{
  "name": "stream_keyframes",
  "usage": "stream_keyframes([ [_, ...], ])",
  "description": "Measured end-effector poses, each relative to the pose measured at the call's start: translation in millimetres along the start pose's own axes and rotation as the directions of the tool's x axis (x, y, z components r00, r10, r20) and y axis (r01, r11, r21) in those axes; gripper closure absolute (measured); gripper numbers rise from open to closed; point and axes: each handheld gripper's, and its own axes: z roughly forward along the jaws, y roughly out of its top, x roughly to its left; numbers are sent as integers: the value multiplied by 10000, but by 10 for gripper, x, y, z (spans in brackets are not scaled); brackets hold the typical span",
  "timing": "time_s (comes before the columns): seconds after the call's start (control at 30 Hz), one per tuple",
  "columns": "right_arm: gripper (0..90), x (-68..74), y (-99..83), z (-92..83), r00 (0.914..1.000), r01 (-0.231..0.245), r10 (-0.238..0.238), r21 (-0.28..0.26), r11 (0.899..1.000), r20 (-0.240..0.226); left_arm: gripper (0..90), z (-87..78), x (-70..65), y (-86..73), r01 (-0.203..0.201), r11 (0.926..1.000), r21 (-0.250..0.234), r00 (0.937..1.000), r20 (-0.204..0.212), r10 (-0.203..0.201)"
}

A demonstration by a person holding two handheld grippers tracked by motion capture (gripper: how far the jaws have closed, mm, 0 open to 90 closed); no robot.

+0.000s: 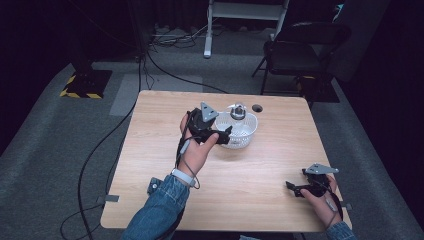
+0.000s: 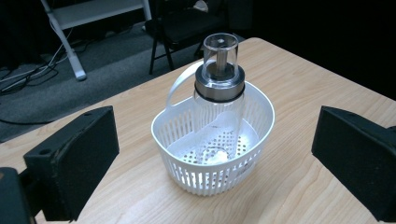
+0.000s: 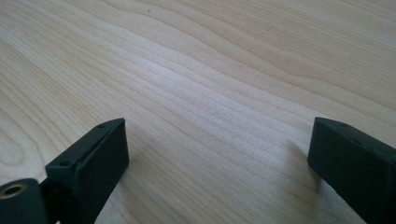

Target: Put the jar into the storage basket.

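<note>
A white slotted basket [image 1: 244,131] [image 2: 243,168] with a loop handle stands at the far middle of the wooden table [image 1: 160,130]. Inside it a clear bottle [image 1: 238,111] [image 2: 218,112] with a metal collar and a clear cap stands upright. My left gripper [image 1: 226,135] [image 2: 214,128] is just left of the basket, pointing at it, open, its jaws wide apart and off both basket and bottle. Over the near right corner of the table my right gripper [image 1: 295,189] [image 3: 217,140] is open above bare wood, with nothing between its jaws.
A round cable hole [image 1: 257,107] lies in the table just behind the basket. Beyond the far right corner stands a black chair [image 1: 300,50], and a white frame leg [image 1: 209,30] is behind it. Cables [image 1: 100,145] trail over the grey floor on the left.
</note>
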Motion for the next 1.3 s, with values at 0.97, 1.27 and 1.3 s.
stream_keyframes([
  [0.97, 51, 0, 0, 0, 10000, 0, 0, 1, 10000, -2, 2, -435, 243, -448, 225, 9996, 186, 9991, -363, -218],
  [1.27, 51, 0, 0, 1, 10000, 2, -2, 0, 10000, -2, 2, -513, 290, -548, 294, 9993, 209, 9985, -473, -284],
  [1.3, 51, 0, 0, 0, 10000, 1, -1, 1, 10000, -3, 2, -525, 298, -560, 284, 9993, 230, 9984, -488, -272],
])
